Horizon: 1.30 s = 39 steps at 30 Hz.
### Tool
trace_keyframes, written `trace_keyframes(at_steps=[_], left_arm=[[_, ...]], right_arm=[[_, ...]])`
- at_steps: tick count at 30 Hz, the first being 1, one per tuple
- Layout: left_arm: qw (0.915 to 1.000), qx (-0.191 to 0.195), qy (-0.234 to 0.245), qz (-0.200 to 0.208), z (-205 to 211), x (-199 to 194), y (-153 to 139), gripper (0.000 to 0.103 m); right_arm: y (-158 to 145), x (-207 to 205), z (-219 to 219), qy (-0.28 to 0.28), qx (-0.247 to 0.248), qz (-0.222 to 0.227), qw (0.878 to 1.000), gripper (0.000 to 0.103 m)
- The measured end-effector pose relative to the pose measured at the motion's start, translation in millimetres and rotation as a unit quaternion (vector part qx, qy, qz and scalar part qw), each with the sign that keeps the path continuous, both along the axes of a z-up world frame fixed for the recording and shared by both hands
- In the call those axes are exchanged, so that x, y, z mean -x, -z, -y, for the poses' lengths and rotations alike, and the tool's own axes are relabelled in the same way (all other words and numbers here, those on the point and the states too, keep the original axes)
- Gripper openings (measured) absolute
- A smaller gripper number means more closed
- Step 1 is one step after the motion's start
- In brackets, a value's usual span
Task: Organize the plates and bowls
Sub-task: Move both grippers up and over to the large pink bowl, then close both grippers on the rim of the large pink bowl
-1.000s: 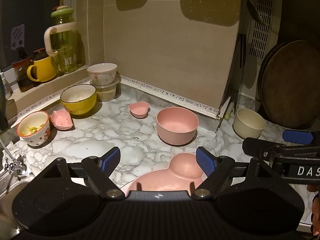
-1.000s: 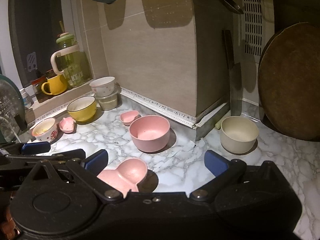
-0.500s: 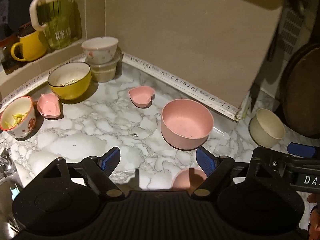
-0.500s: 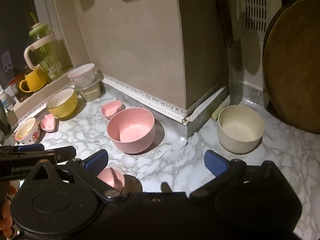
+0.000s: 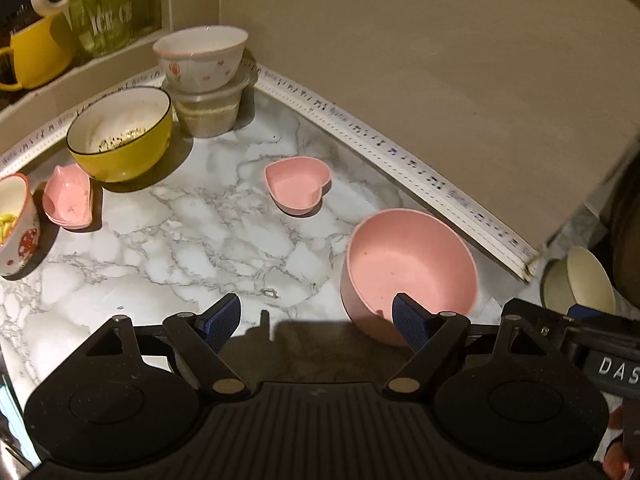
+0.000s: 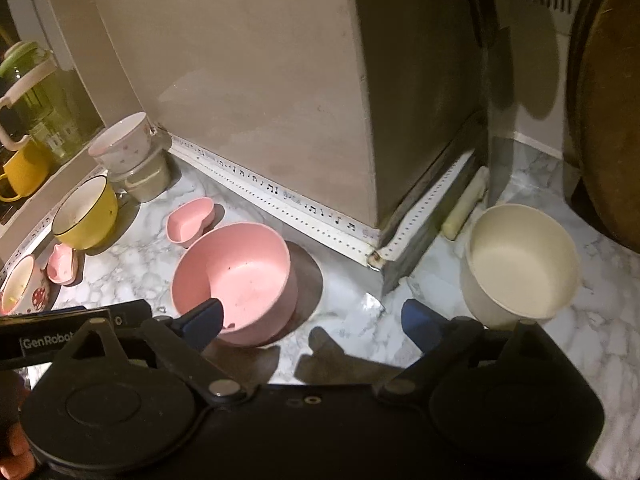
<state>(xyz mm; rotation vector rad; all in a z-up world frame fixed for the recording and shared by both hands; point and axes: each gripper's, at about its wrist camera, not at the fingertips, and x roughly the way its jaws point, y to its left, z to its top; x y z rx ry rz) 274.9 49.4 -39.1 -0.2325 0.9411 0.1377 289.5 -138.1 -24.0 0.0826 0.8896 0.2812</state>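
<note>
Surface [image 5: 192, 240]: white marble pattern, dim warm light, bordered at the back by a white strip printed with music notes [image 5: 400, 156].
Large pink bowl [image 5: 412, 272]: one, upright, near the wall corner; right fingertip of the left claw in front of its near rim in the left wrist view.
Cream bowl [image 6: 524, 264]: one, upright, right of the wall corner, well apart from the large pink bowl.
Pink heart dish [image 5: 298, 186]: one, behind and left of the large pink bowl, apart from it.
Yellow bowl [image 5: 122, 136]: one, dark flecks inside, at the back left.
Small pink dish [image 5: 68, 200]: one, just beside the yellow bowl, between it and the red-patterned cup.
Red-patterned cup [image 5: 16, 232]: one, at the left edge, yellowish contents.
White floral bowl [image 5: 202, 58]: one, stacked on a lidded plastic tub [image 5: 210, 106].
Ledge items: one yellow mug [image 5: 32, 54], one green jug [image 5: 106, 12].
Round wooden board [image 6: 608, 112]: one, leaning at far right.
Left claw [image 5: 316, 320]: jaws wide apart, nothing between them, above bare surface.
Right claw [image 6: 312, 316]: jaws closing but wide apart, nothing gripped; left fingertip over the large pink bowl's rim, right fingertip beside the cream bowl.
Total bowls and dishes: six, plus one cup.
</note>
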Motion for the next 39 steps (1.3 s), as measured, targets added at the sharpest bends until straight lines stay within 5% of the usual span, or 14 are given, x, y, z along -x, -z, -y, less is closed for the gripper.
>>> trace_keyframes(at_steps=[7, 15, 31, 39], left_arm=[[0.9997, 0.011, -0.014, -0.016, -5, -24, 15, 0.083], [0.9992, 0.026, -0.026, -0.017, -5, -39, 28, 0.082], [0.9986, 0.046, -0.024, -0.014, 0, -46, 34, 0.021], [0.9995, 0.018, -0.002, -0.027, 5, -50, 34, 0.007]], right_arm=[[15, -21, -18, -0.011, 0.009, -0.018, 1.0, 0.087], [29, -35, -27, -0.013, 0.006, -0.033, 0.999, 0.065], [34, -46, -32, -0.017, -0.004, -0.049, 0.999, 0.028], [33, -45, -40, -0.03, 0.017, -0.055, 0.998, 0.01]])
